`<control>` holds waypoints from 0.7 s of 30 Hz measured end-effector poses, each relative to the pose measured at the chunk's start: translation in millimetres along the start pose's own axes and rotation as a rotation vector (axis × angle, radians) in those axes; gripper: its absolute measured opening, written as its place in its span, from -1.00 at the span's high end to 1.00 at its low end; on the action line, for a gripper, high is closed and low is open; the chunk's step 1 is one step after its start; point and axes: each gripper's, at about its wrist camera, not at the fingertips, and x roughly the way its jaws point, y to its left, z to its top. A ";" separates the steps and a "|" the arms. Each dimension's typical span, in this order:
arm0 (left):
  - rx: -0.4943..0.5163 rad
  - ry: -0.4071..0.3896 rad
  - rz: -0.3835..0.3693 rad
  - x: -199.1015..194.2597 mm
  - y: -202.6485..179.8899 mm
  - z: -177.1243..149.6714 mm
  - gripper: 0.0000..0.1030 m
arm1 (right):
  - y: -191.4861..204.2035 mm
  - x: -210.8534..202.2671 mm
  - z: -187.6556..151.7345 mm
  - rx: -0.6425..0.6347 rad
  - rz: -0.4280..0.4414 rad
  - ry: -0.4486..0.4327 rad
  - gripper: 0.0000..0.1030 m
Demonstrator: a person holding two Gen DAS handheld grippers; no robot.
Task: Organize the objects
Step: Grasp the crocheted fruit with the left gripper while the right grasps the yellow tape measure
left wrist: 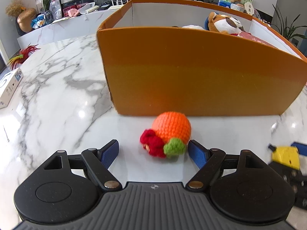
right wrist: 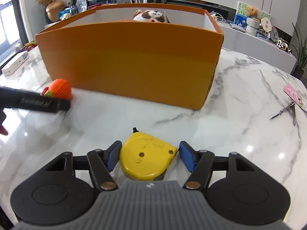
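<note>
Marble table (left wrist: 57,88) fills both views, white with grey veins, and an orange box (left wrist: 191,72) stands on it, taking up the middle of each frame. A plush dog (left wrist: 224,24) pokes above the box rim at the upper right of the left wrist view; in the right wrist view it shows at the top centre.

Low in the left wrist view, the left gripper (left wrist: 153,150) has its jaws spread wide. A knitted orange toy (left wrist: 168,134) with red and green bits lies on the table just in front of the box wall, between the blue pads and slightly ahead of them — the right-hand pad is just beside the green bit, the left-hand pad well clear, so nothing is pinched.

In the right wrist view the right gripper (right wrist: 149,156) straddles a yellow tape measure (right wrist: 146,160) lying flat on the table, near the bottom centre. The left-hand pad sits against or just beside its edge; a small gap shows at the right-hand pad, so the jaws are not yet pressing on it.

At the right edge of that view lie small scissors (right wrist: 284,112) and a pink packet (right wrist: 296,95). A white carton (left wrist: 9,88) sits at the left edge of the left wrist view.
</note>
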 end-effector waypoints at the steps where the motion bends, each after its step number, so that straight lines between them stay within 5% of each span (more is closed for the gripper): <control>1: -0.003 -0.003 0.003 -2.0 0.2 -2.6 -0.82 | -0.8 1.9 1.4 0.004 -0.001 -0.004 -0.30; 5: -0.002 -0.021 0.008 -6.3 -2.8 -9.0 -0.82 | -0.6 3.3 0.7 0.009 0.002 -0.026 -0.33; 9: -0.015 -0.018 0.012 -2.7 -3.3 -3.6 -0.82 | -3.4 0.2 -5.7 0.020 -0.004 -0.027 -0.59; 21: -0.005 -0.088 0.007 6.5 -3.2 -3.6 -0.85 | 11.3 -0.9 -29.3 0.128 -0.150 -0.165 -0.59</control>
